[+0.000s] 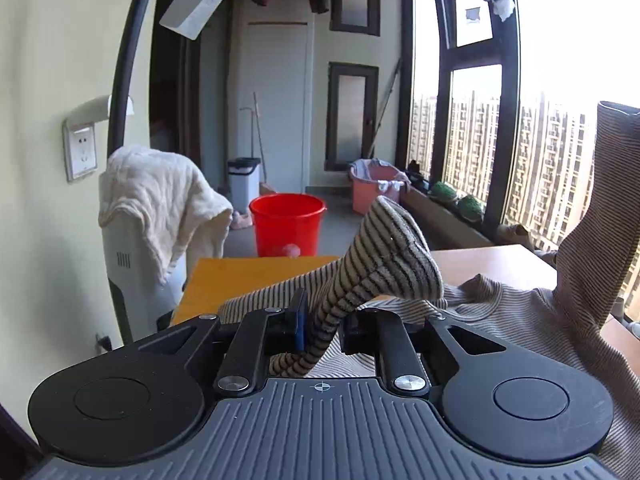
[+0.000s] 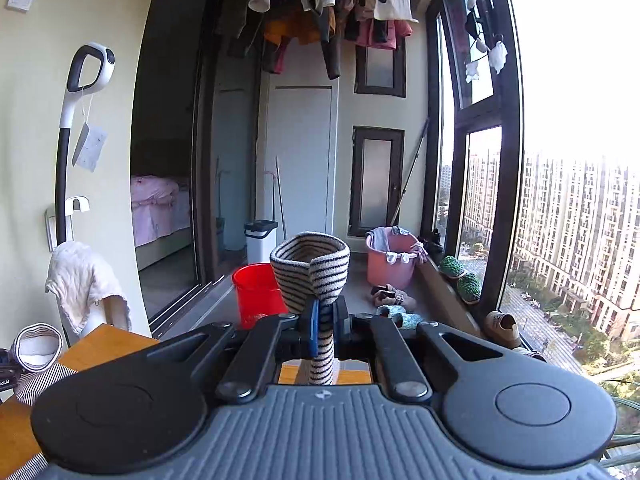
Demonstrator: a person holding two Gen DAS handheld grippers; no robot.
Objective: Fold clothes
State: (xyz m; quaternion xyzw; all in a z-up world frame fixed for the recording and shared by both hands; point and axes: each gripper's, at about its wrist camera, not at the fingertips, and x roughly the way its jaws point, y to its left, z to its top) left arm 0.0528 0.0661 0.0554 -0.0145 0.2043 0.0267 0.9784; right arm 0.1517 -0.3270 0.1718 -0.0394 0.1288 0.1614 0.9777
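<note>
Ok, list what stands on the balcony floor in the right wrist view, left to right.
White bin → red bucket → pink tub → green slippers on the ledge → brown shoe.

Ribbed knit striped sweater (image 1: 384, 256), glossy red plastic bucket (image 1: 286, 224), smooth wooden table (image 1: 480, 260)

Beige, dark-striped sweater (image 1: 500, 312); red bucket (image 1: 287, 224)

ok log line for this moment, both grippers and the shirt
left gripper: shut on striped sleeve cuff | right gripper: shut on other cuff | shirt body: on table
</note>
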